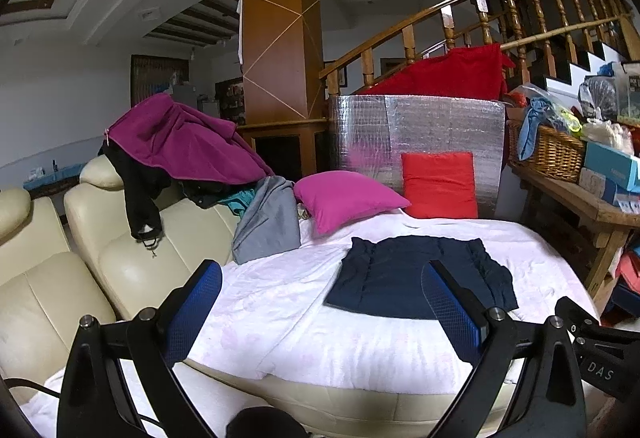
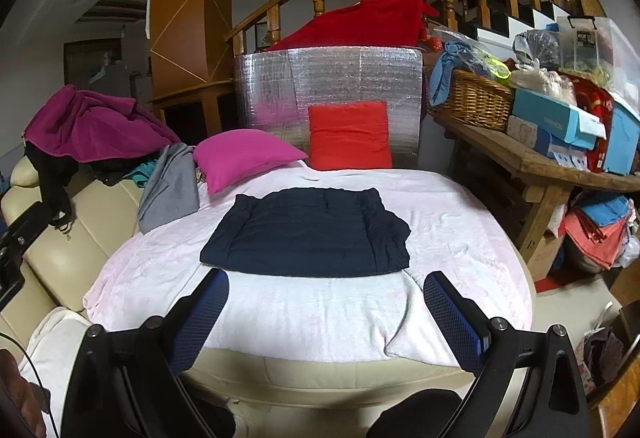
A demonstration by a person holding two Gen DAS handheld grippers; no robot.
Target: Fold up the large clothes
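A dark navy garment (image 1: 416, 276) lies folded into a rough rectangle on the pale pink blanket (image 1: 312, 310) that covers the sofa seat; it also shows in the right wrist view (image 2: 308, 234). My left gripper (image 1: 322, 274) is open and empty, held above the blanket's near edge, short of the garment. My right gripper (image 2: 326, 288) is open and empty, just in front of the garment's near edge. The blanket also shows in the right wrist view (image 2: 320, 314).
A magenta pillow (image 2: 244, 155) and a red pillow (image 2: 350, 135) lean at the back. A grey garment (image 2: 170, 185), a purple one (image 2: 92, 127) and a black one lie on the cream sofa back (image 1: 120, 238). A cluttered wooden bench (image 2: 532, 157) with a wicker basket stands right.
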